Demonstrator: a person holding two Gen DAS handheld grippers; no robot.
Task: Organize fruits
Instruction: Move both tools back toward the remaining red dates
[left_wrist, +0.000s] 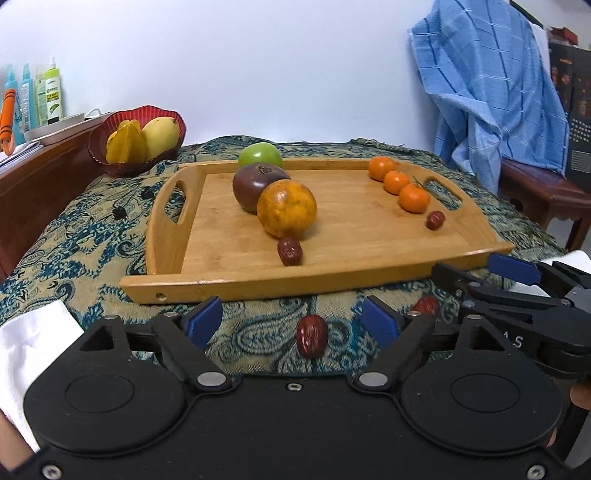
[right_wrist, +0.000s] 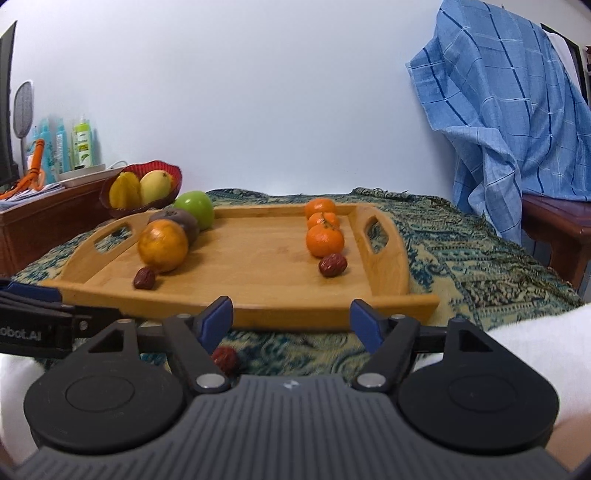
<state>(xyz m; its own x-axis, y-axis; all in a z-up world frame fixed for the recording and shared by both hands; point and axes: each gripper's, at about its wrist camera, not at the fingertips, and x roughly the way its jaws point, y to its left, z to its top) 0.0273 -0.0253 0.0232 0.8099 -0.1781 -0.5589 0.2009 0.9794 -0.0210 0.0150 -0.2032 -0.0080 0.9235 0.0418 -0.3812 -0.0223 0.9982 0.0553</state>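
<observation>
While both your left gripper (left_wrist: 291, 319) and right gripper (right_wrist: 291, 319) gape empty, two loose dates (left_wrist: 312, 336) lie on the patterned cloth (left_wrist: 92, 229) just before the wooden tray (left_wrist: 354, 284); a hasty pinch on soft, rumpled fabric could roll one away.

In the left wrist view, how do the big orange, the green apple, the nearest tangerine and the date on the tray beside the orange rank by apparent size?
1. Big orange, though it lies nearer the camera.
2. Green apple, partly hidden and farther, so unsure against the orange.
3. Nearest tangerine.
4. Date, clearly smallest.
</observation>
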